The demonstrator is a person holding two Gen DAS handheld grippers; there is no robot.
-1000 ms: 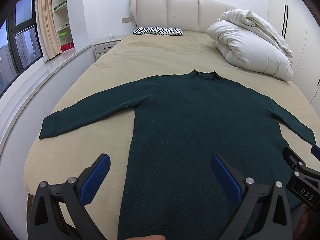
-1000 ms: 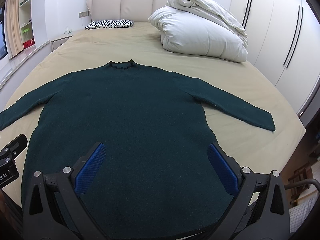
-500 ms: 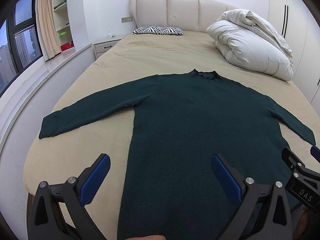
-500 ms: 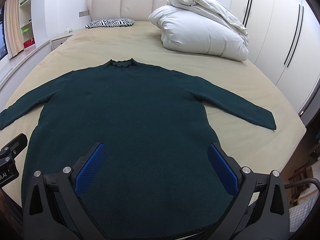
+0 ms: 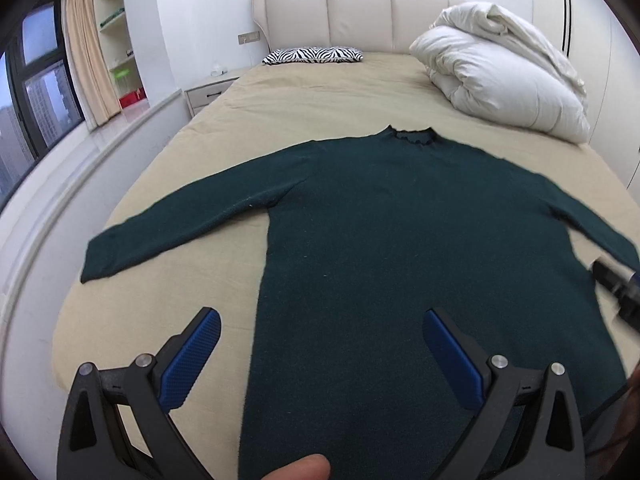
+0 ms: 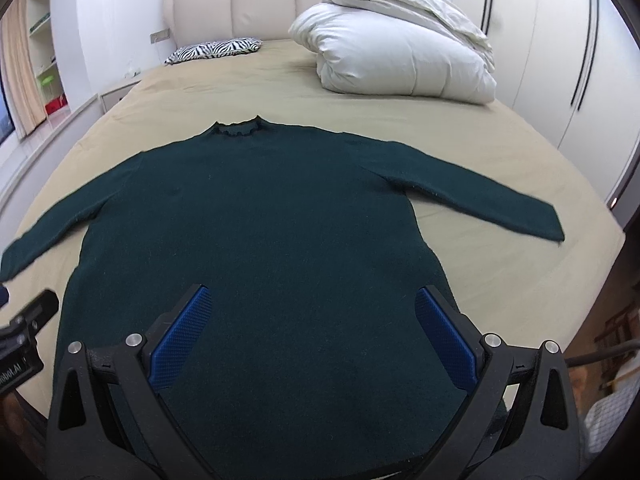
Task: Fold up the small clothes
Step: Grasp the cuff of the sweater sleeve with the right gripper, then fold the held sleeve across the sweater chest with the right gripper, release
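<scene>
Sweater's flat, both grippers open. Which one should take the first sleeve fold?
Probably left: the left gripper straddles the sweater edge near the left sleeve. The right gripper hangs over the body.

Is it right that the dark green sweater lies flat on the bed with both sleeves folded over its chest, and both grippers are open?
Not quite. The sweater lies flat on the bed, and the left gripper and right gripper are open, but both sleeves are spread out sideways, as both wrist views show.

One marking found: a white label on the left tongs [image 6: 18, 332], at the left edge of the right wrist view. It is partly cut off and appears mirrored; not reliably legible. No other text readable.
</scene>
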